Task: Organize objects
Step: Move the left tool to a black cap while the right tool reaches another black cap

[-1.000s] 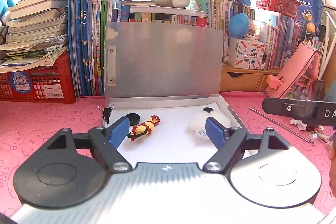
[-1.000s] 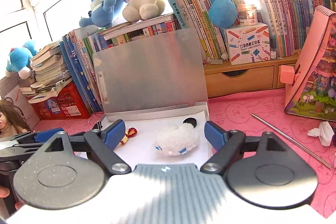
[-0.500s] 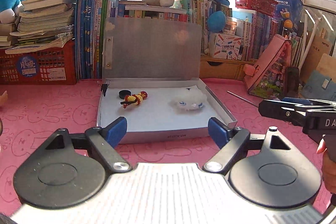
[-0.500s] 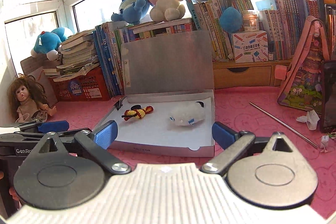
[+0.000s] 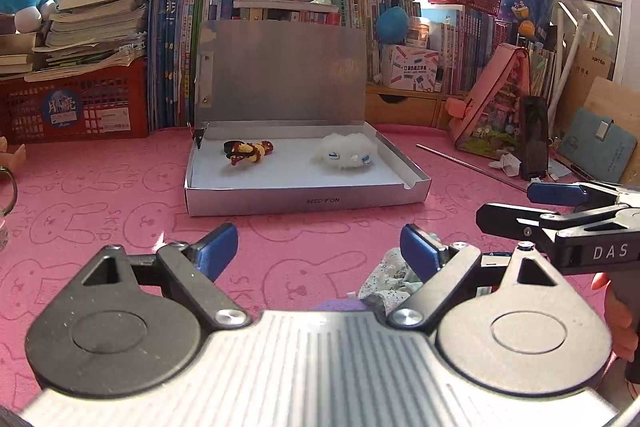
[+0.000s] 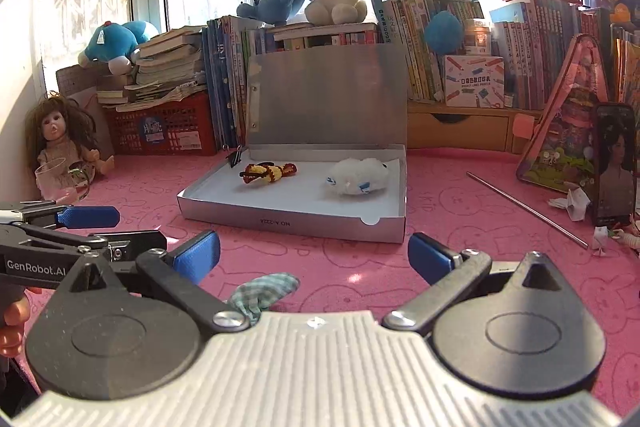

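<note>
Both tongs, left (image 5: 318, 247) and right (image 6: 314, 257), opening and empty, have withdrawn from the box (image 5: 308, 201); its two toys are placed.

Open box (image 5: 304, 201) on desk (image 5: 100, 211); inside, crochet toy (image 5: 250, 151) left, plush (image 5: 346, 153) right (well apart); books (image 5: 172, 55) behind.

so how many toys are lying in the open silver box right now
2. A red and yellow knitted toy lies toward the box's left side, and a white fluffy toy lies toward its right, apart from each other. A small black item half hidden behind the knitted one isn't counted.
</note>
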`<control>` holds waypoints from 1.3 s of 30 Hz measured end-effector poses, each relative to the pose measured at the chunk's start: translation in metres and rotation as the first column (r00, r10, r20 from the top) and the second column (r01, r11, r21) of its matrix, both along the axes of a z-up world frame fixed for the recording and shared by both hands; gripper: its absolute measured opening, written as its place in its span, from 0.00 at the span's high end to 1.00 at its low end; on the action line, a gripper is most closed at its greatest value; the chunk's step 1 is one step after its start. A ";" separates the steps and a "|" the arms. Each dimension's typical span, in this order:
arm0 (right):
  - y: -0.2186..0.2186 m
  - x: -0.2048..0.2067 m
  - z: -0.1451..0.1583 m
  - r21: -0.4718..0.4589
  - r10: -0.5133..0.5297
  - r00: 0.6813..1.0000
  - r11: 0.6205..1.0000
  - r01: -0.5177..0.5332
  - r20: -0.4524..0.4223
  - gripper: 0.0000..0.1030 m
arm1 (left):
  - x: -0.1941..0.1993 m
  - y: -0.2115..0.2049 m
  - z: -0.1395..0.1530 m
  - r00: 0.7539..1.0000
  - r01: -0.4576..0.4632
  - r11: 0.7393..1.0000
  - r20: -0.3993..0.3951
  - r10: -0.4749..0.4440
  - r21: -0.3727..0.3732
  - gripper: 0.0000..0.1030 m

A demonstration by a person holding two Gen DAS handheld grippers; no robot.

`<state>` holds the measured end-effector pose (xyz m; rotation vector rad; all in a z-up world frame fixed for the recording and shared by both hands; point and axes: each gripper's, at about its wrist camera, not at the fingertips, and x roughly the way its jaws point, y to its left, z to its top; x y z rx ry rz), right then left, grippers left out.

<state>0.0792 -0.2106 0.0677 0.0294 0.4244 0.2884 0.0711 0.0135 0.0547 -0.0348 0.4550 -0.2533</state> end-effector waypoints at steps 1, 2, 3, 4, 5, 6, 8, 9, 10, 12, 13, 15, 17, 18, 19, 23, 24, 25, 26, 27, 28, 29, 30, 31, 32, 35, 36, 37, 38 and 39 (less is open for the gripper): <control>0.000 -0.002 -0.002 -0.006 -0.003 1.000 1.000 0.003 0.001 0.00 | -0.003 0.001 -0.002 1.000 -0.004 1.000 0.004 0.004 0.001 0.12; 0.001 -0.007 -0.005 -0.017 -0.008 1.000 1.000 0.008 0.005 0.00 | -0.007 0.001 -0.003 1.000 -0.008 1.000 0.009 0.008 0.002 0.12; 0.002 -0.010 -0.008 -0.027 -0.010 1.000 1.000 0.010 0.009 0.00 | -0.010 0.001 -0.004 1.000 -0.012 1.000 0.014 0.012 0.003 0.12; 0.002 -0.014 -0.010 -0.033 -0.012 1.000 0.999 0.012 0.012 0.00 | -0.013 0.002 -0.005 1.000 -0.013 1.000 0.018 0.013 0.004 0.12; 0.003 -0.018 -0.012 -0.039 -0.012 1.000 0.999 0.013 0.017 0.00 | -0.016 0.002 -0.006 1.000 -0.016 1.000 0.021 0.016 0.005 0.12; 0.004 -0.021 -0.014 -0.046 -0.012 1.000 0.999 0.013 0.022 0.00 | -0.018 0.003 -0.008 1.000 -0.019 1.000 0.022 0.019 0.003 0.12; 0.005 -0.029 -0.017 -0.057 -0.019 0.999 0.998 0.021 0.037 0.00 | -0.024 0.003 -0.011 1.000 -0.021 1.000 0.019 0.021 0.000 0.12; 0.006 -0.032 -0.019 -0.061 -0.021 0.999 0.998 0.024 0.041 0.00 | -0.026 0.004 -0.013 1.000 -0.024 1.000 0.018 0.024 -0.001 0.11; 0.007 -0.035 -0.021 -0.064 -0.022 0.999 0.998 0.024 0.042 0.00 | -0.029 0.004 -0.015 1.000 -0.025 1.000 0.018 0.025 0.000 0.11; 0.008 -0.041 -0.024 -0.070 -0.027 0.998 0.997 0.030 0.048 0.00 | -0.035 0.005 -0.018 0.999 -0.026 1.000 0.023 0.026 0.010 0.11; 0.008 -0.044 -0.025 -0.073 -0.029 0.998 0.997 0.033 0.051 0.00 | -0.038 0.004 -0.020 0.999 -0.027 1.000 0.026 0.027 0.015 0.11; 0.008 -0.050 -0.028 -0.084 -0.036 0.998 0.996 0.041 0.058 0.00 | -0.044 0.005 -0.022 0.999 -0.029 0.999 0.029 0.029 0.020 0.11; 0.010 -0.056 -0.031 -0.098 -0.040 0.997 0.994 0.047 0.068 0.00 | -0.049 0.006 -0.025 0.999 -0.030 0.999 0.029 0.029 0.016 0.11; 0.010 -0.058 -0.032 -0.105 -0.044 0.996 0.993 0.051 0.071 0.00 | -0.052 0.006 -0.026 0.999 -0.030 0.999 0.029 0.030 0.013 0.11; 0.011 -0.061 -0.033 -0.111 -0.046 0.996 0.992 0.054 0.074 0.00 | -0.054 0.007 -0.027 0.999 -0.030 0.999 0.028 0.029 0.013 0.11; 0.015 -0.073 -0.041 -0.148 -0.053 0.995 0.987 0.065 0.086 0.00 | -0.064 0.006 -0.033 0.999 -0.037 0.999 0.023 0.036 0.030 0.11; 0.017 -0.076 -0.043 -0.160 -0.052 0.995 0.985 0.066 0.088 0.00 | -0.066 0.007 -0.035 0.999 -0.039 0.999 0.023 0.039 0.032 0.11; 0.018 -0.078 -0.045 -0.169 -0.050 0.995 0.983 0.064 0.088 0.00 | -0.068 0.007 -0.036 0.999 -0.040 0.999 0.019 0.039 0.032 0.11; 0.020 -0.080 -0.046 -0.178 -0.047 0.995 0.982 0.061 0.086 0.00 | -0.069 0.008 -0.037 0.999 -0.041 0.999 0.014 0.041 0.029 0.11; 0.021 -0.081 -0.048 -0.182 -0.044 0.996 0.982 0.058 0.081 0.00 | -0.070 0.009 -0.038 0.999 -0.042 0.999 0.008 0.042 0.024 0.11; 0.021 -0.083 -0.049 -0.183 -0.043 0.996 0.981 0.056 0.076 0.00 | -0.071 0.010 -0.039 0.999 -0.043 0.999 0.003 0.043 0.019 0.11; 0.021 -0.084 -0.051 -0.183 -0.043 0.997 0.982 0.055 0.070 0.00 | -0.071 0.011 -0.041 0.999 -0.043 0.999 -0.004 0.043 0.017 0.11; 0.021 -0.085 -0.052 -0.181 -0.046 0.997 0.982 0.057 0.062 0.00 | -0.072 0.012 -0.043 0.999 -0.046 0.999 -0.009 0.046 0.017 0.11; 0.021 -0.085 -0.054 -0.178 -0.050 0.997 0.982 0.059 0.054 0.00 | -0.073 0.012 -0.044 0.999 -0.050 0.999 -0.013 0.050 0.018 0.11; 0.020 -0.085 -0.056 -0.172 -0.057 0.998 0.983 0.063 0.042 0.00 | -0.072 0.013 -0.047 0.998 -0.053 0.998 -0.019 0.054 0.019 0.11; 0.016 -0.086 -0.061 -0.155 -0.080 0.997 0.985 0.081 0.017 0.00 | -0.073 0.015 -0.051 0.997 -0.066 0.998 -0.028 0.067 0.025 0.11; 0.015 -0.086 -0.063 -0.153 -0.087 0.996 0.984 0.088 0.012 0.00 | -0.074 0.016 -0.052 0.997 -0.071 0.997 -0.028 0.072 0.031 0.11; 0.014 -0.086 -0.064 -0.152 -0.092 0.996 0.984 0.092 0.008 0.00 | -0.074 0.016 -0.053 0.997 -0.077 0.996 -0.027 0.078 0.038 0.11; 0.012 -0.086 -0.066 -0.150 -0.101 0.995 0.983 0.101 0.005 0.00 | -0.075 0.016 -0.055 0.996 -0.083 0.996 -0.025 0.084 0.044 0.11; 0.011 -0.087 -0.068 -0.150 -0.109 0.994 0.983 0.109 0.003 0.00 | -0.075 0.016 -0.056 0.996 -0.090 0.995 -0.024 0.091 0.051 0.11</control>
